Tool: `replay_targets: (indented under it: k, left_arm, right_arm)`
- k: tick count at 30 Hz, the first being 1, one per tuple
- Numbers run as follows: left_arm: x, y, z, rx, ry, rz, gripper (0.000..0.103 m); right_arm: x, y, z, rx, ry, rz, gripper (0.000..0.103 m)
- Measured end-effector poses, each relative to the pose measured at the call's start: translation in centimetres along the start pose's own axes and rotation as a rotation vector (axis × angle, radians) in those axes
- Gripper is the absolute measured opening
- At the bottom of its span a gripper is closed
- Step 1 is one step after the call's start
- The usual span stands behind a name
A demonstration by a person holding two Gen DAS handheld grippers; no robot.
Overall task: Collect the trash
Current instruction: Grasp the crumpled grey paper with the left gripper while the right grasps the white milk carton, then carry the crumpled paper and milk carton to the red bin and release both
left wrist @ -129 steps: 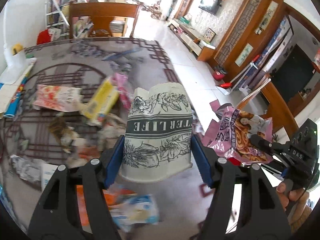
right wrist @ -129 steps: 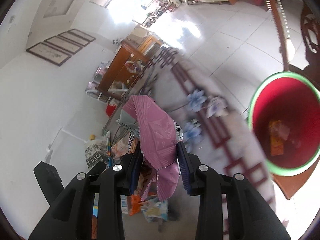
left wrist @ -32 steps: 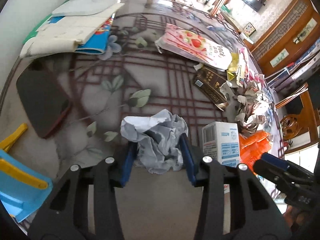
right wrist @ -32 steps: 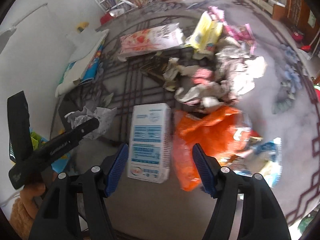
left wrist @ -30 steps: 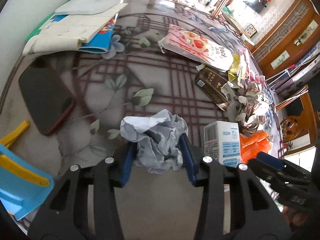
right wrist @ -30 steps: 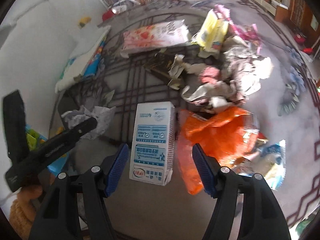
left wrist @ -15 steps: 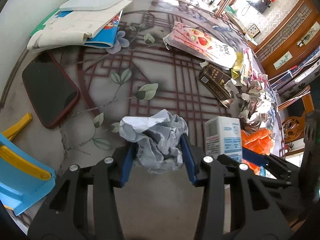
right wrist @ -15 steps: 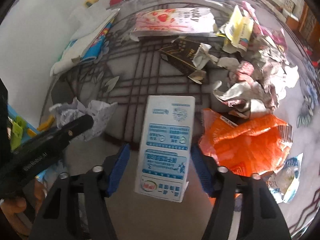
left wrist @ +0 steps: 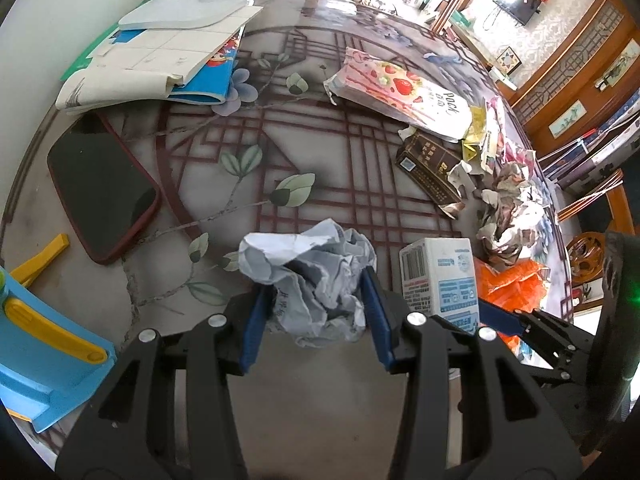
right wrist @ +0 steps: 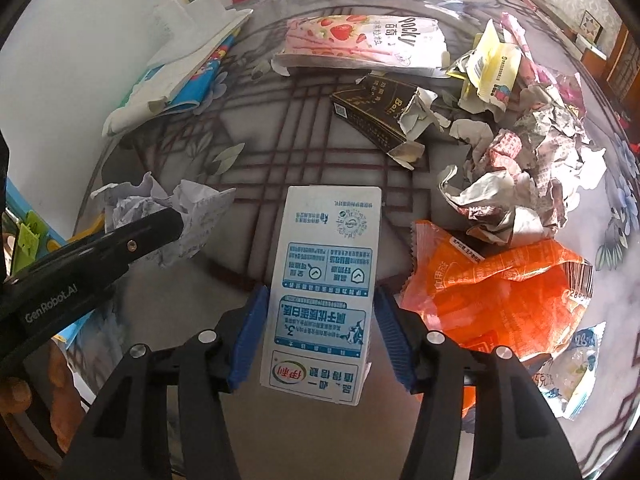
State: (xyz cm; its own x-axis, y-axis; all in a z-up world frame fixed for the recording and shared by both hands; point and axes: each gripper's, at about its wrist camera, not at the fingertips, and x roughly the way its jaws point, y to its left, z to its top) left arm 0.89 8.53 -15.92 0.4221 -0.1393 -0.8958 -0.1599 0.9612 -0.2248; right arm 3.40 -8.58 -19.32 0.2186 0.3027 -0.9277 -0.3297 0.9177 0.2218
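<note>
Milk carton (right wrist: 326, 292) sits right between the right tongs (right wrist: 320, 340), long axis running straight away along the fingers, blue pads clamped on its narrow sides just off the worktop (left wrist: 320, 160). Left tongs (left wrist: 316, 320) are squeezed onto the crumpled paper ball (left wrist: 316, 276), just beside it.

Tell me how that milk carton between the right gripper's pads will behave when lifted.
The milk carton keeps square edges, so probably stiff. Likely empty and light, lying among trash. Its glossy faces may slip, with the right gripper pads near one end.
</note>
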Motion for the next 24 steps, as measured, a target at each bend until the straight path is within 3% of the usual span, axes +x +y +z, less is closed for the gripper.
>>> replay_targets:
  k: [3,15,24]
  left_arm:
    - [-0.1,-0.3,0.2,0.003,-0.003,-0.007,0.043]
    - [-2.6,-4.0,1.9,0.051,-0.081,-0.076,0.043]
    - [-3.3,-8.4,2.2,0.104,-0.112,-0.102,0.043]
  right_arm:
    - [-0.6,-0.2,-0.2,-0.005,-0.018,0.007,0.051]
    - [-10.9,-5.1,0.6,0.144,-0.309,0.102,0.051]
    - [-14.0,-9.4,-0.5,0.225,-0.401,0.119,0.051]
